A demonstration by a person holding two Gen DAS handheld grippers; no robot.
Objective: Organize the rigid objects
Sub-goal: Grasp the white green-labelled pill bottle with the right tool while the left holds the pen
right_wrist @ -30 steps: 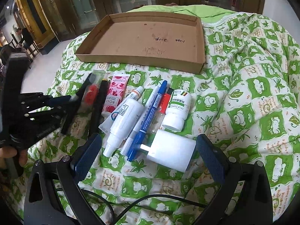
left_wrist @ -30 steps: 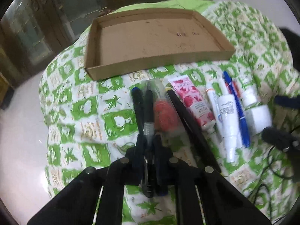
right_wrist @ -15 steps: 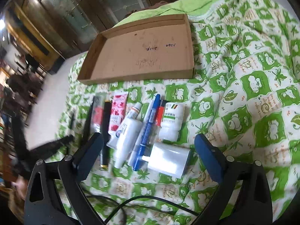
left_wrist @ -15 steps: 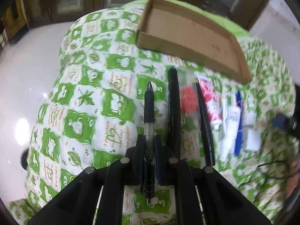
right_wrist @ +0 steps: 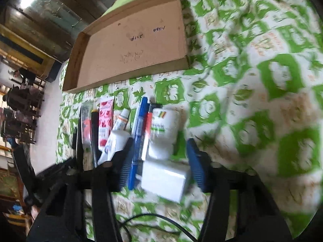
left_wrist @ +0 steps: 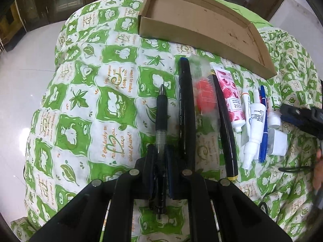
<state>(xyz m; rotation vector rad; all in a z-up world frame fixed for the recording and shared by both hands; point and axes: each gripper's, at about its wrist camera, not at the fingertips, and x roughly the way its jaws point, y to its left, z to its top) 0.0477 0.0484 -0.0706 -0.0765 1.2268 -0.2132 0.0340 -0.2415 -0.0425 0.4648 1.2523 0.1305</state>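
Note:
My left gripper (left_wrist: 160,157) is shut on a black gel pen (left_wrist: 161,117) and holds it above the green quilt, left of the row of items. The row holds a black marker (left_wrist: 185,109), a clear packet with a red item (left_wrist: 203,96), a long black pen (left_wrist: 226,125), a rose tube (left_wrist: 232,96), a white spray bottle (left_wrist: 254,129) and a blue pen (left_wrist: 263,125). My right gripper (right_wrist: 161,165) is open, its blue fingers either side of a white charger block (right_wrist: 165,179), just behind a white pill bottle (right_wrist: 164,131). The cardboard tray (right_wrist: 129,40) lies beyond, empty.
The quilt (left_wrist: 84,92) drapes over a rounded surface that falls off to a white tiled floor (left_wrist: 24,56) at the left. A black cable (right_wrist: 153,217) lies under the right gripper. Dark furniture and doors stand behind the tray.
My left gripper has lifted the gel pen out of the row and swung left. My right gripper has moved down and forward, and its fingers have narrowed around the charger block.

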